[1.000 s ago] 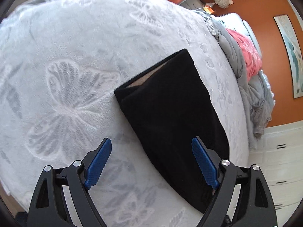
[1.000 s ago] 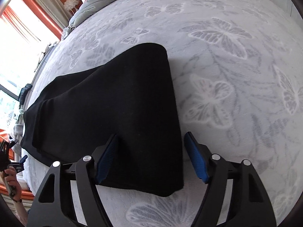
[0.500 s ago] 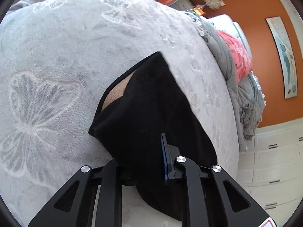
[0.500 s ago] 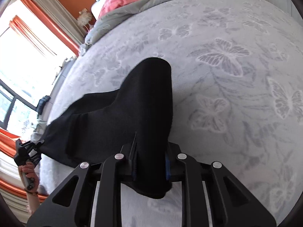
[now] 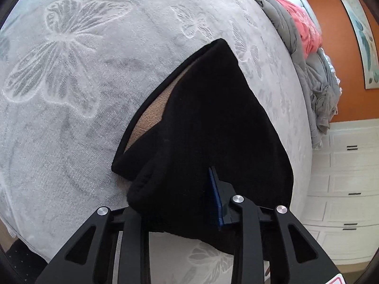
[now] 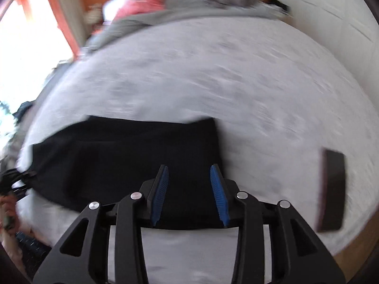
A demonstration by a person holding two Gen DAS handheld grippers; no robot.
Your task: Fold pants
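Left wrist view: left gripper clamped on a bunched fold of the black pants, blue pad pressed into the fabric, other finger buried under cloth; jaws easing open, cloth between them. Pants corner lifted off the grey butterfly blanket, tan lining showing at the open hem. Rumpled grey duvet and pink fabric at far edge of bed, white drawers and orange wall beyond.

Right wrist view: blurred. Right gripper jaws parted and opening, blue pads clear of the cloth, nothing pinched; pants lie flat on the blanket below and ahead of the fingers. Dark flat rectangular object on the blanket, well to the right of the pants. Person's hand with the other gripper at left edge, details unreadable.
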